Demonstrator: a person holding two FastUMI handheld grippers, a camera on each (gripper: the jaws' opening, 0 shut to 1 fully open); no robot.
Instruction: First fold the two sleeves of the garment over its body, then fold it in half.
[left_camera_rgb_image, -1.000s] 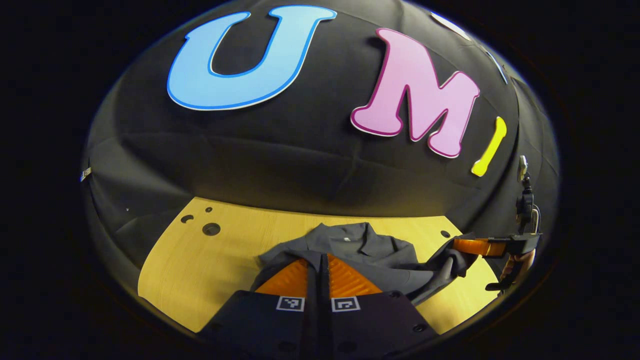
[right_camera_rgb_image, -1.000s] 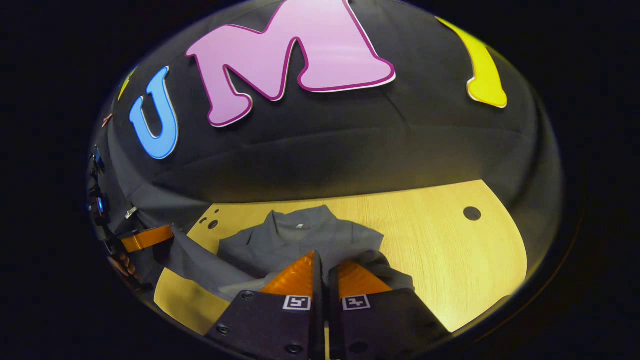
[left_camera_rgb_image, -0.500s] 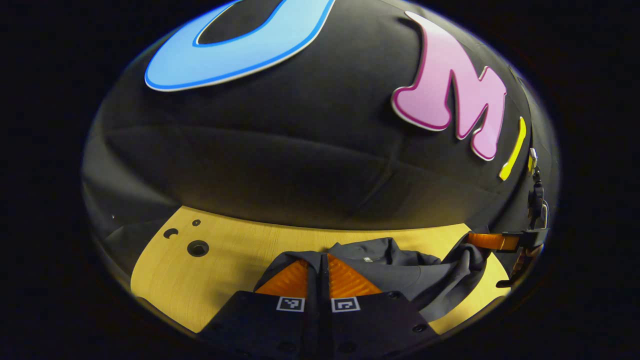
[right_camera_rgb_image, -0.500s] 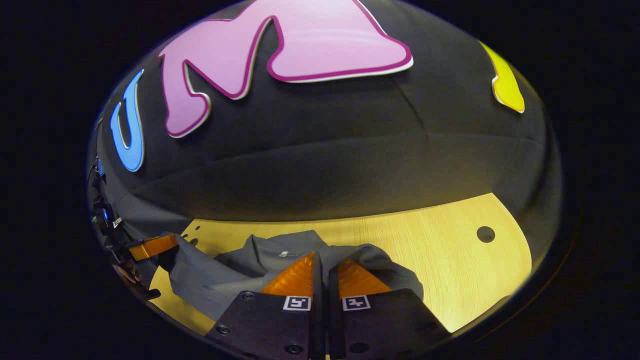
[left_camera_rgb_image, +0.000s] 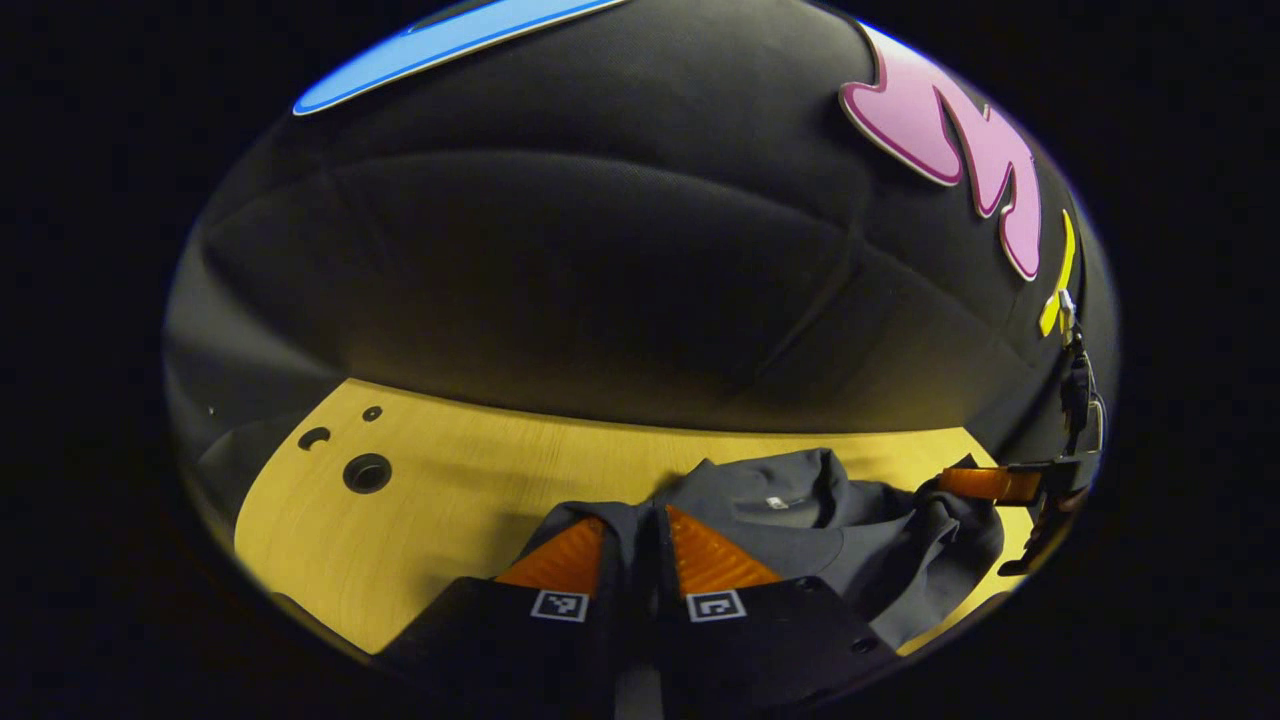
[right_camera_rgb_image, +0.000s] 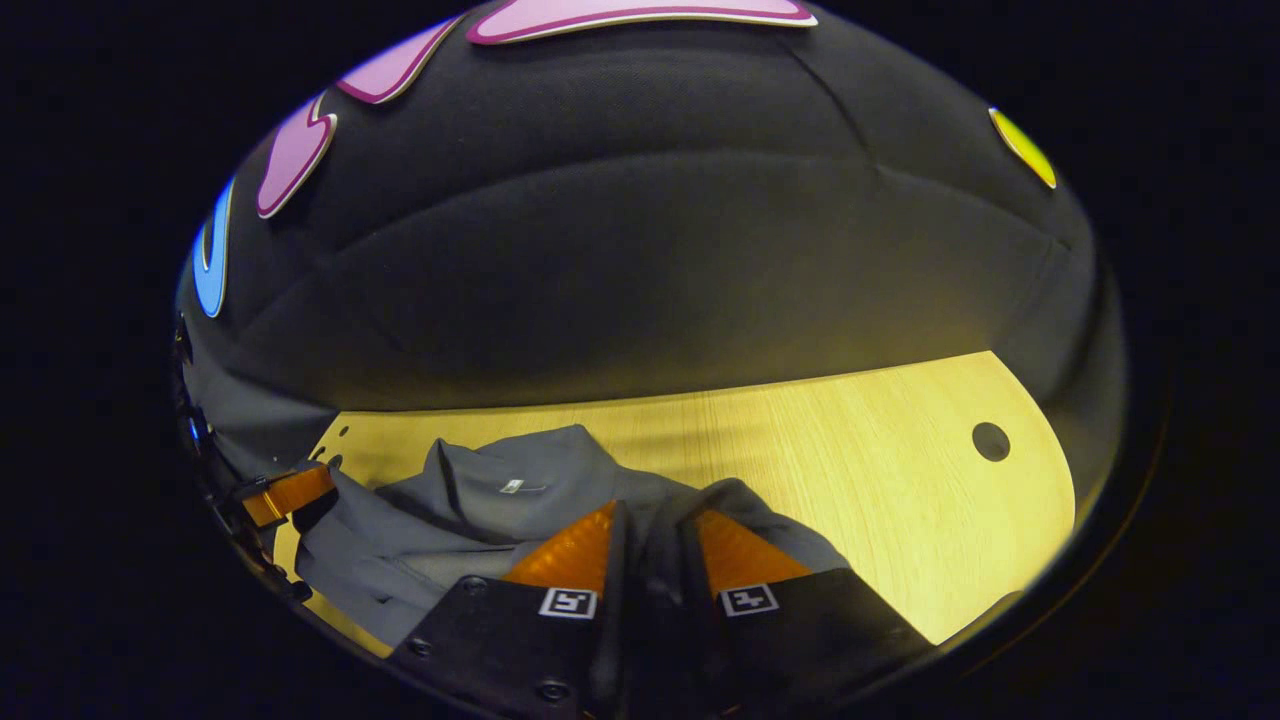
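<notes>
The grey garment (left_camera_rgb_image: 800, 520) is held by its hem, near its collar (right_camera_rgb_image: 480, 480), on the counter (right_camera_rgb_image: 850, 450); cloth is pinched by left claw (left_camera_rgb_image: 635, 525) and right claw (right_camera_rgb_image: 655, 525), seemingly for halving.

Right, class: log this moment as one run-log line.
stage: half-fold | left hand-held gripper: shut on garment | right hand-held gripper: shut on garment | table: garment bunched
</notes>
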